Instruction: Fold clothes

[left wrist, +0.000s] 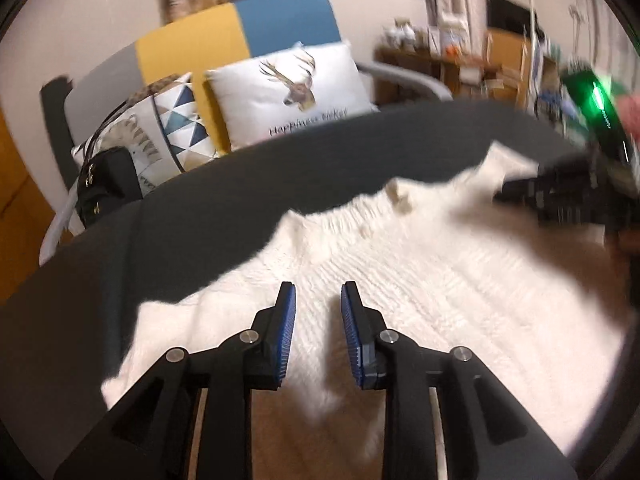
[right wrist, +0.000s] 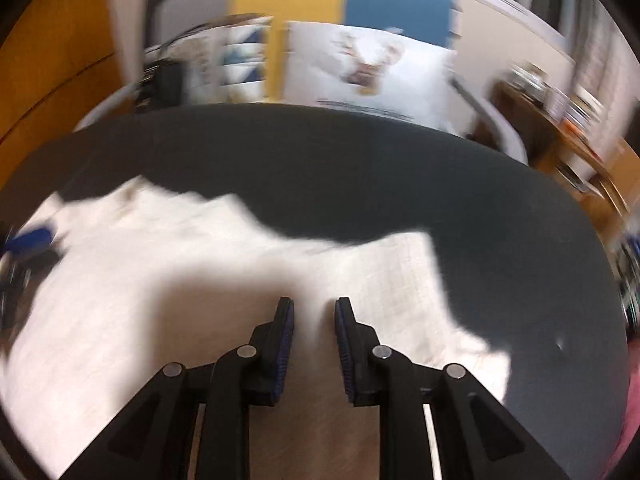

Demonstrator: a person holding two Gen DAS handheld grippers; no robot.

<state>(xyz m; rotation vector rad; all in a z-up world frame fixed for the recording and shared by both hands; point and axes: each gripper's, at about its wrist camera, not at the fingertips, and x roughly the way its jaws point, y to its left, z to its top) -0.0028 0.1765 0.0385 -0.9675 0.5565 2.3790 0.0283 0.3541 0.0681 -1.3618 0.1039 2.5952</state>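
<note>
While white ribbed knit garment [left wrist: 420,272] lies spread on dark grey desk [left wrist: 200,216], left gripper [left wrist: 318,300] & right gripper [right wrist: 314,310] hover w/ jaws released, nothing gripped.

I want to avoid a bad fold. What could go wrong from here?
1. Both the left gripper and right gripper are open above the white knitted garment, holding nothing, so the fold may slip apart.
2. Its uneven far edge on the grey surface may fold crookedly.
</note>
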